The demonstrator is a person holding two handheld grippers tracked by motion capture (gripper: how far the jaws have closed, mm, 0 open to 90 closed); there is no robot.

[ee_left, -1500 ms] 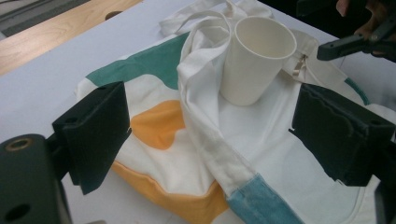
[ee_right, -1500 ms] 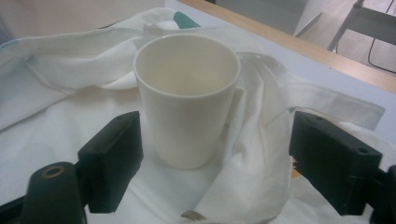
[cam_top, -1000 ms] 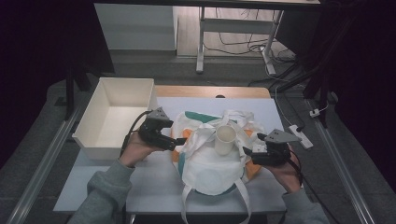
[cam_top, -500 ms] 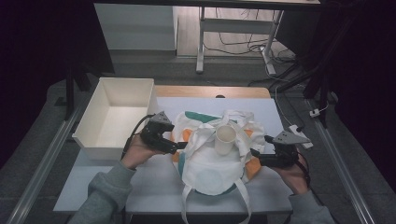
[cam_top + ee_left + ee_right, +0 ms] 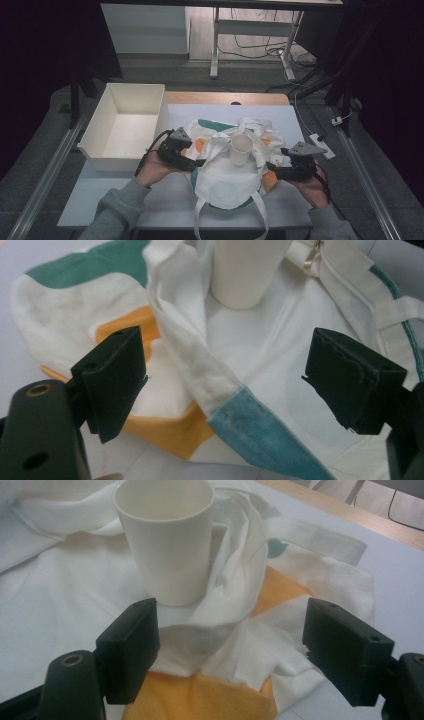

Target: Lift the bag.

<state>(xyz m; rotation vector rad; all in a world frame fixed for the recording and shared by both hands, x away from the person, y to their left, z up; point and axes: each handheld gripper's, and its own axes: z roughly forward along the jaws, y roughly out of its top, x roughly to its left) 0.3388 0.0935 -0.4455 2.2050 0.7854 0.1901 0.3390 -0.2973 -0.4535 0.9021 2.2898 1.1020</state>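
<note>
The table [image 5: 125, 200] carries a cloth bag [image 5: 225, 180] at frame centre, long axis running top to bottom, straps trailing toward the lower edge. A white cup [image 5: 241, 149] stands upright on it, mouth up. The left gripper [image 5: 192, 162] and right gripper [image 5: 272, 171] flank the bag — both with jaws apart, gripping nothing. Recommended: pinch each folded hem [image 5: 200, 370] squarely, then lift evenly — an uneven pull would likely tip the cup.

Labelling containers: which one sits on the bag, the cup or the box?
The white cup, upright on the white cloth bag. The white box stands apart, beside the bag on the table.
</note>
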